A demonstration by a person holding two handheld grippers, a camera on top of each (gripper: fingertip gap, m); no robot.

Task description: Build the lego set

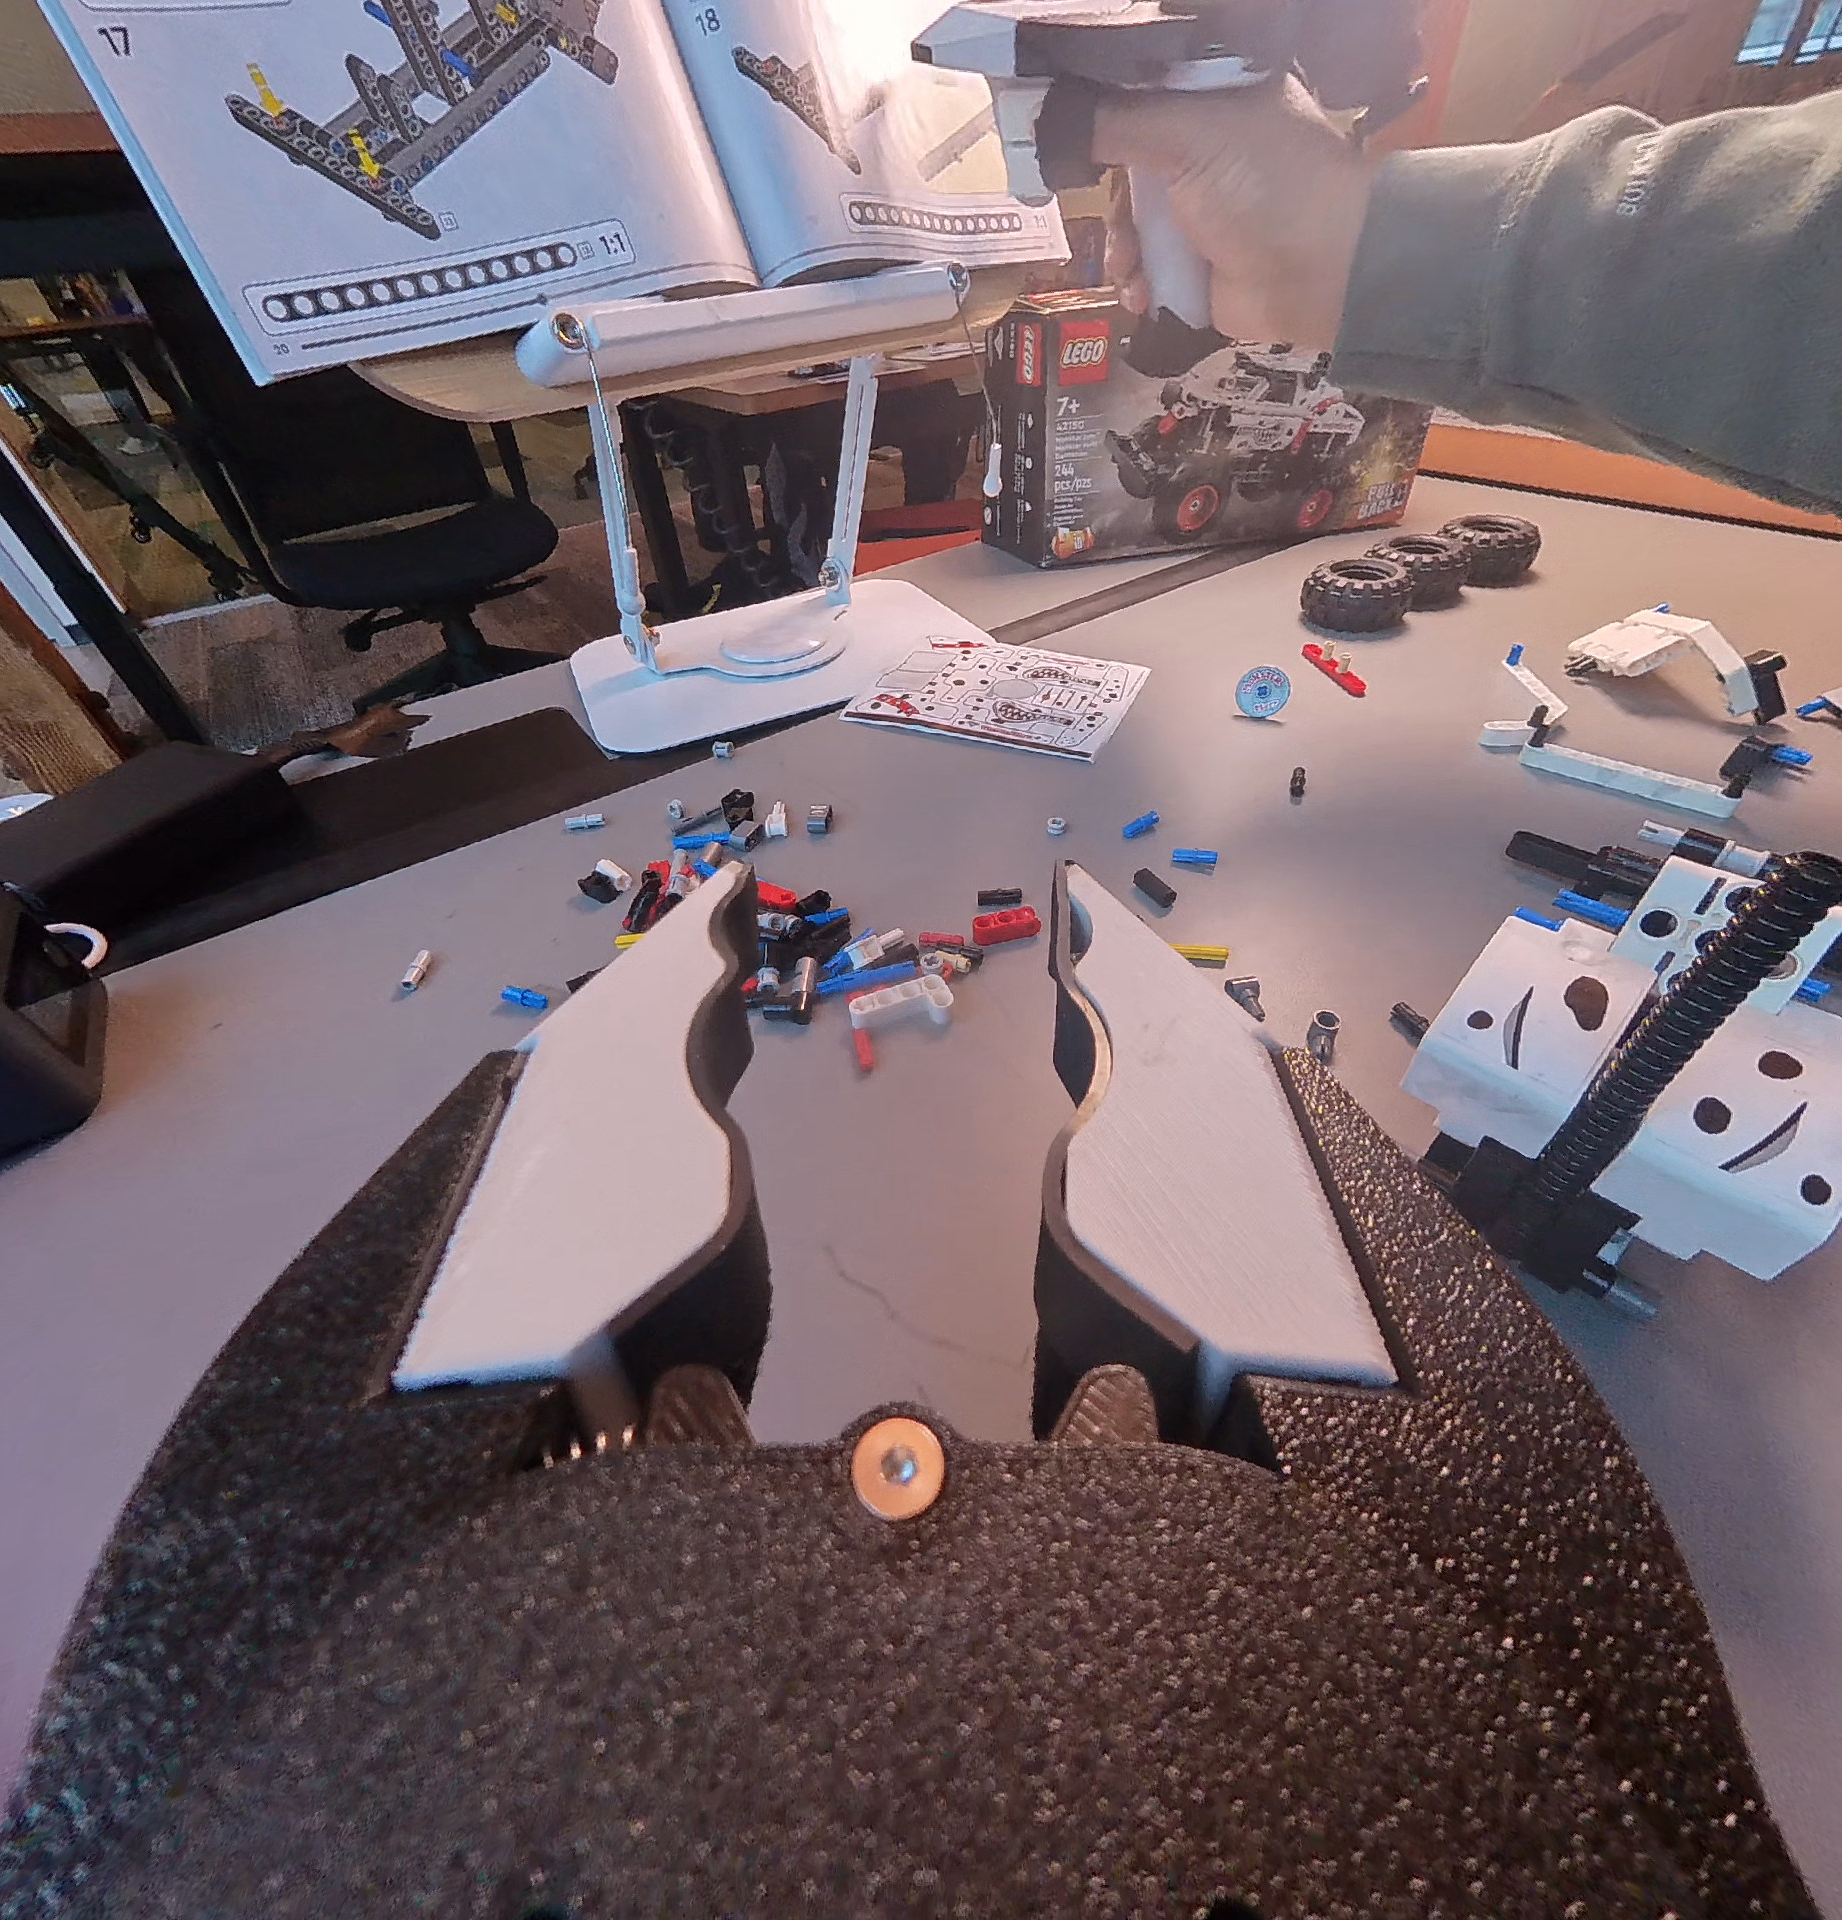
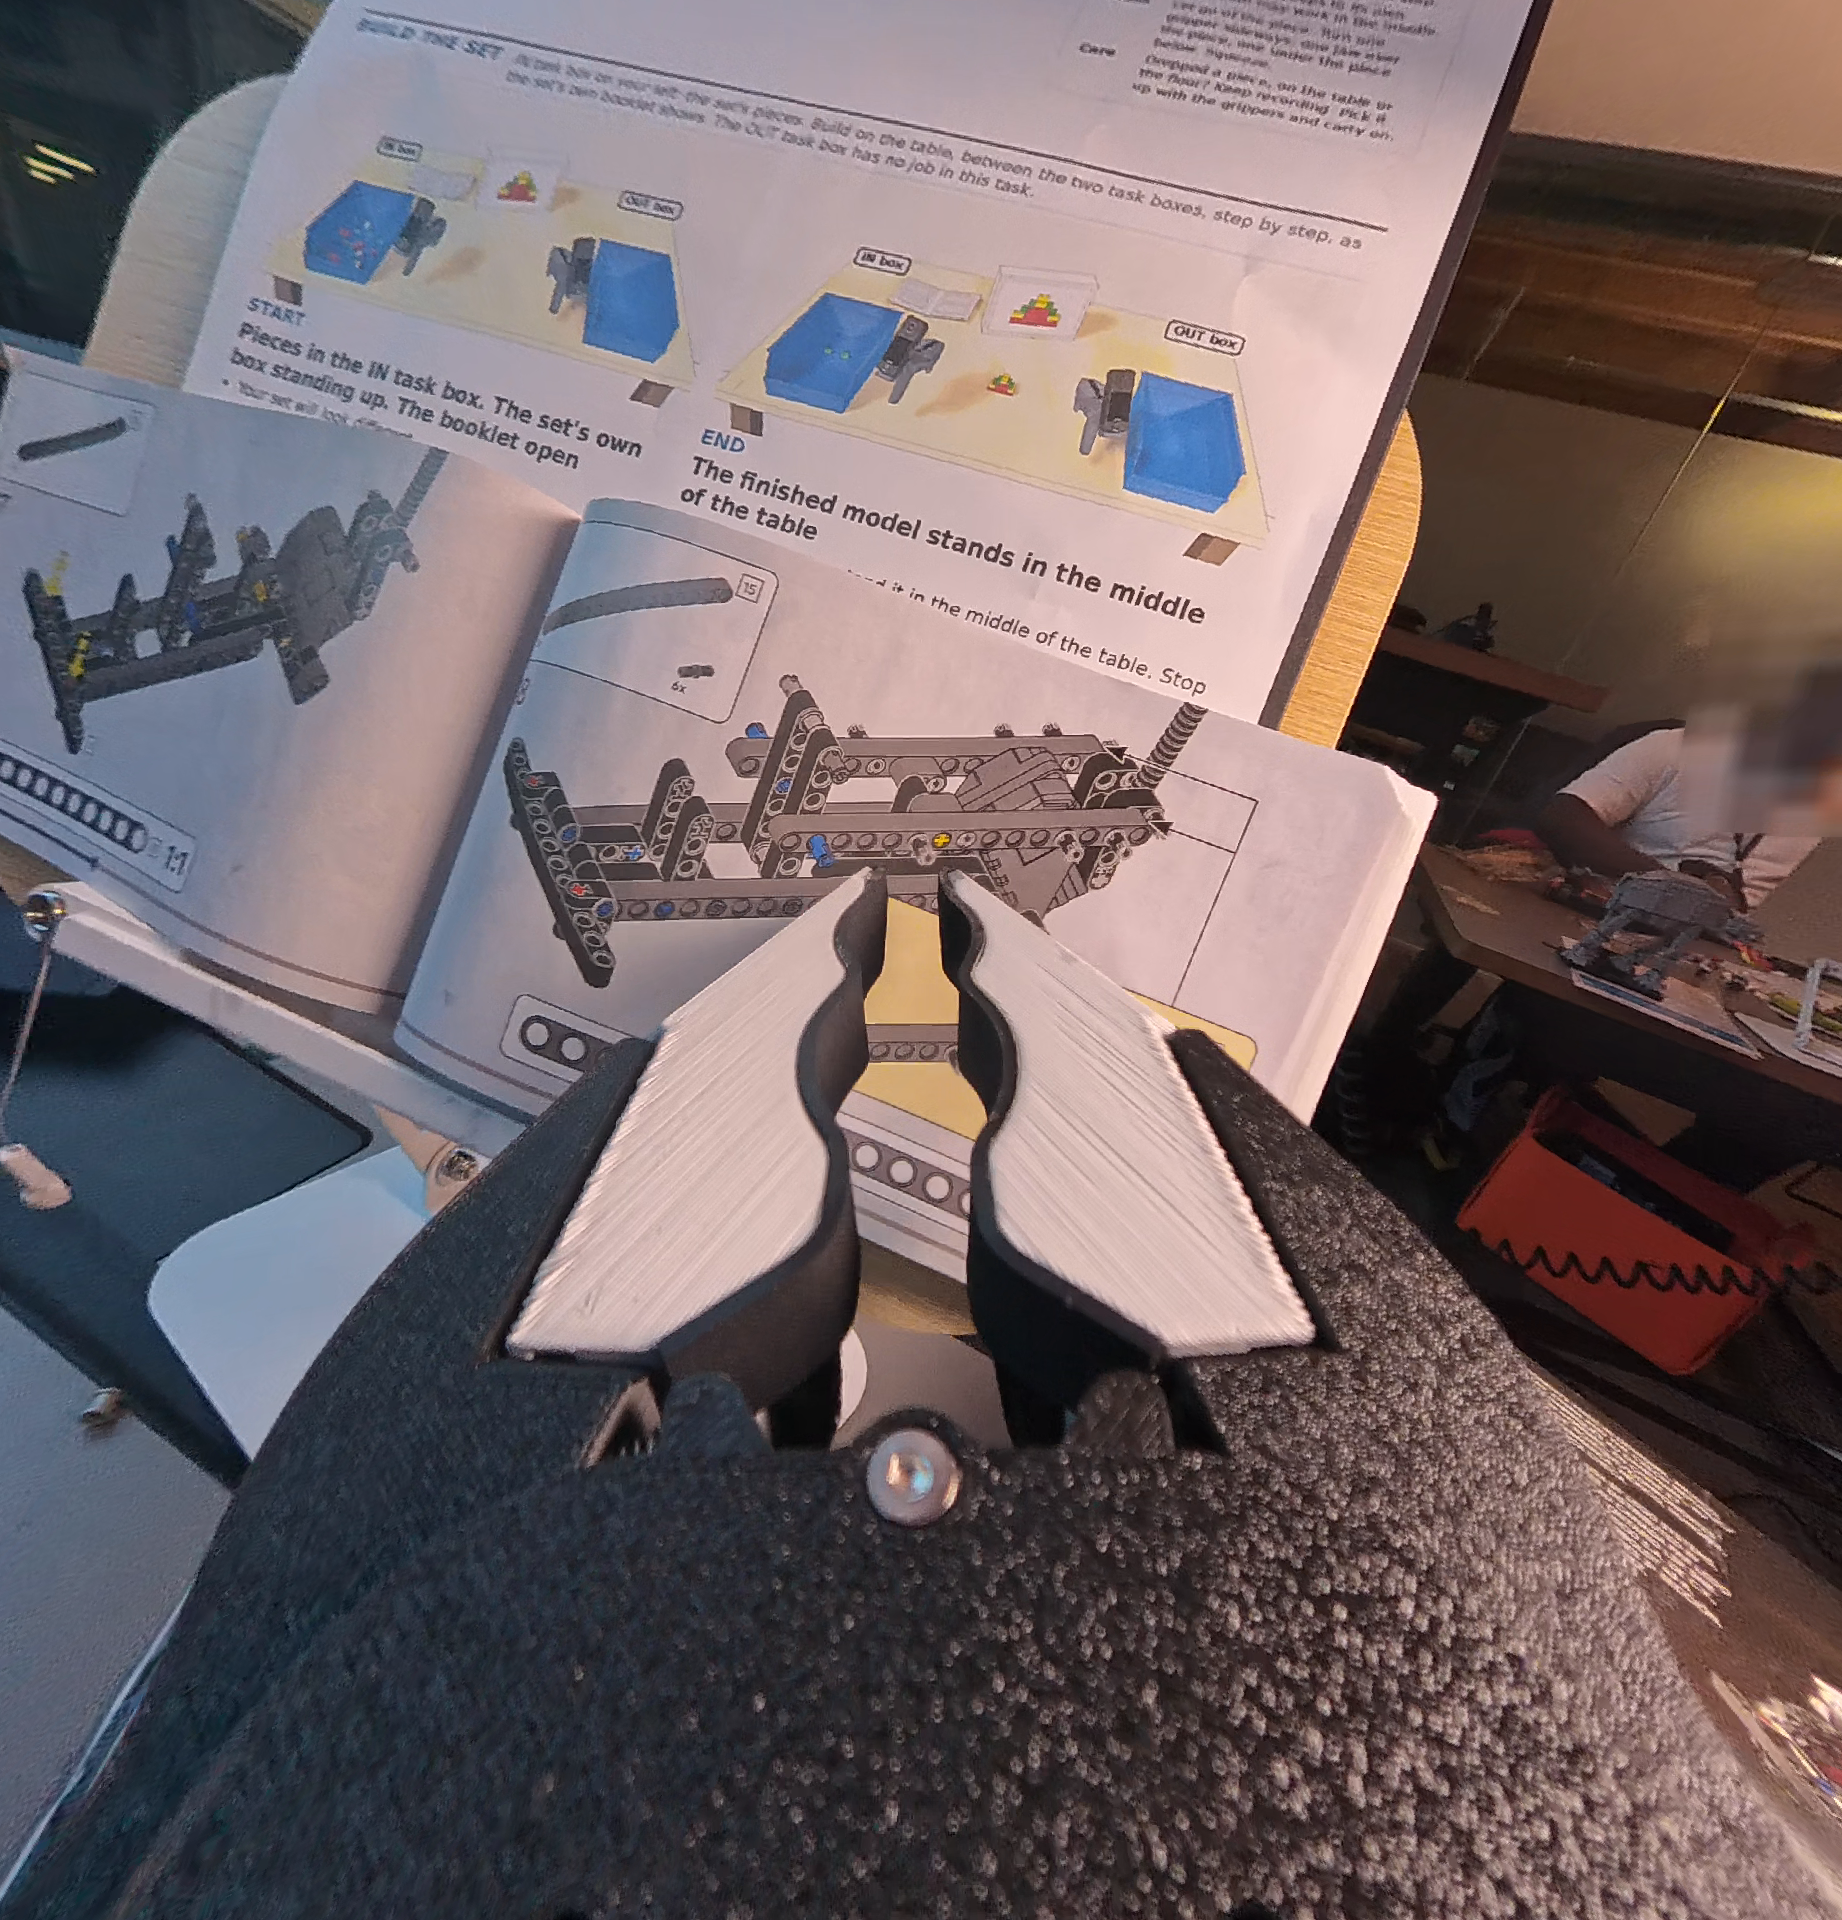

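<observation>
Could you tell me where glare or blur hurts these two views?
Left wrist view: glare washes out the booklet top, and the raised right gripper is soft. Right wrist view: the instruction sheet blurs towards its top edge; the background is dim.

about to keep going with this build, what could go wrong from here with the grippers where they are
1. The right gripper, jaws nearly closed, is raised right at the open booklet on its stand; a push could crease a page or tip the stand.
2. The left gripper, open and empty, hangs over the loose pile of small pieces; a low sweep could scatter them.
</observation>
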